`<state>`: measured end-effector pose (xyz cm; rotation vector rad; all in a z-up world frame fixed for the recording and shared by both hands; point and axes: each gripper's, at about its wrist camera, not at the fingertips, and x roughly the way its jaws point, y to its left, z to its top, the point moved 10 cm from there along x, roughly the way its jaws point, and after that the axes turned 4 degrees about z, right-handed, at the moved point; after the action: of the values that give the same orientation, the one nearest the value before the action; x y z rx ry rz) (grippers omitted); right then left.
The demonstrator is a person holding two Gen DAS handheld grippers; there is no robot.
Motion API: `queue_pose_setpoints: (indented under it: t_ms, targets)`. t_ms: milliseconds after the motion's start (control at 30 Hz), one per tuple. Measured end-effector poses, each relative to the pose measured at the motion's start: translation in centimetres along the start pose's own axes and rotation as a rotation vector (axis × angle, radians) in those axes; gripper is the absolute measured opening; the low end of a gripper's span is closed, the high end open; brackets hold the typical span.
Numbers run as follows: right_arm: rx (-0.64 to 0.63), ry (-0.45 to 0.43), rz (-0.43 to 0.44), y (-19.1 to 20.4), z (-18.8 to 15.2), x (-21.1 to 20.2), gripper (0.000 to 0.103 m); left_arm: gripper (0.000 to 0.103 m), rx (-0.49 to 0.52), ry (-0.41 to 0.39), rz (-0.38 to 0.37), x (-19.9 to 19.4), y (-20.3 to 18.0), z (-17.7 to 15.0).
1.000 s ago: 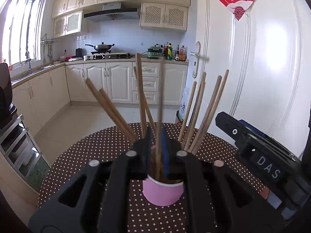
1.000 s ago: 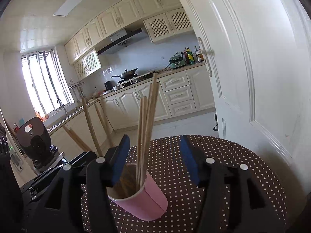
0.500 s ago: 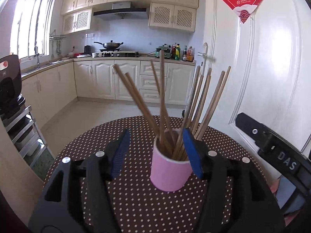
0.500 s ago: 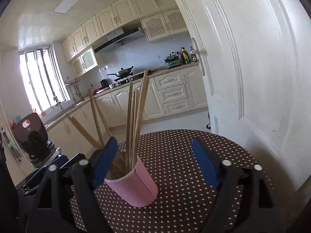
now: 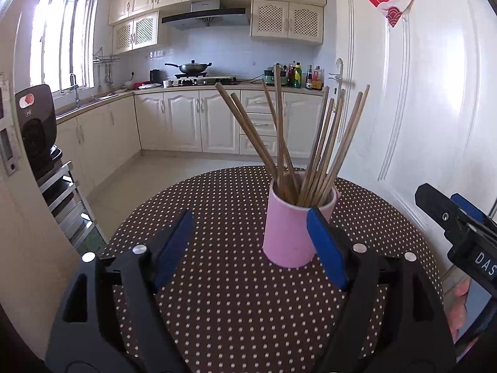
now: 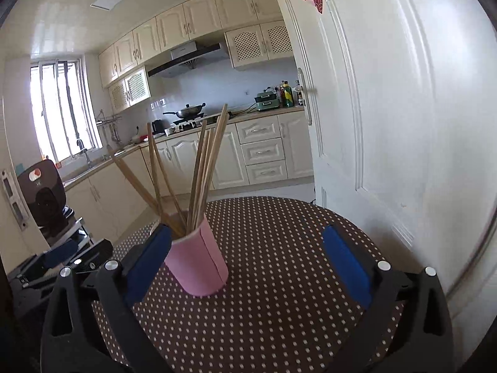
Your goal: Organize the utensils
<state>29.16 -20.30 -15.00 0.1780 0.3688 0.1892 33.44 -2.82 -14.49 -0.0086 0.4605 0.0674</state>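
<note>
A pink cup (image 5: 295, 227) stands upright on the round brown polka-dot table (image 5: 217, 295) and holds several wooden chopsticks (image 5: 313, 143) that fan out. My left gripper (image 5: 248, 248) is open and empty, a little short of the cup. My right gripper (image 6: 245, 264) is open and empty too; the cup (image 6: 198, 264) and its chopsticks (image 6: 202, 171) stand just inside its left finger. The right gripper also shows at the right edge of the left wrist view (image 5: 456, 227). The left gripper shows at the lower left of the right wrist view (image 6: 62, 261).
A white door (image 6: 403, 124) rises close behind the table's right side. Beyond the table's far edge lie the kitchen floor (image 5: 174, 168), cream cabinets (image 5: 192, 121) and a stove with a wok (image 5: 189, 68). A black appliance (image 5: 37, 124) stands on a rack at left.
My left gripper was shut on a chopstick standing in the cup; it has opened, let go and drawn back. My right gripper has opened wider and drawn back from the cup.
</note>
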Motion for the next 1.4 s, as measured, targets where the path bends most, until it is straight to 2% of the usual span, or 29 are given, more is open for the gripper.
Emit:
queue_pose_setpoints:
  t_ms: [233,367,633,1033,1400]
  targets:
    - [-0.042,-0.009,-0.018,0.2,-0.8,-2.3,0.095,0.082,0.021,-0.010,-0.003,-2.8,-0.2,-1.1]
    - [-0.052,-0.018,0.002,0.7,-1.1,-4.0,0.095,0.085,0.019,-0.029,-0.042,-4.9,-0.4,-1.7]
    - [-0.110,-0.055,0.032,2.4,-1.5,-6.3,0.095,0.085,0.021,-0.069,-0.059,-8.1,-0.3,-2.5]
    - [-0.102,-0.084,0.066,2.6,-2.3,-8.9,0.095,0.089,0.029,-0.204,0.045,-12.5,0.2,-2.2]
    - [-0.130,-0.123,0.046,2.4,-2.9,-11.1,0.095,0.090,0.029,-0.277,0.044,-15.2,-0.1,-1.8]
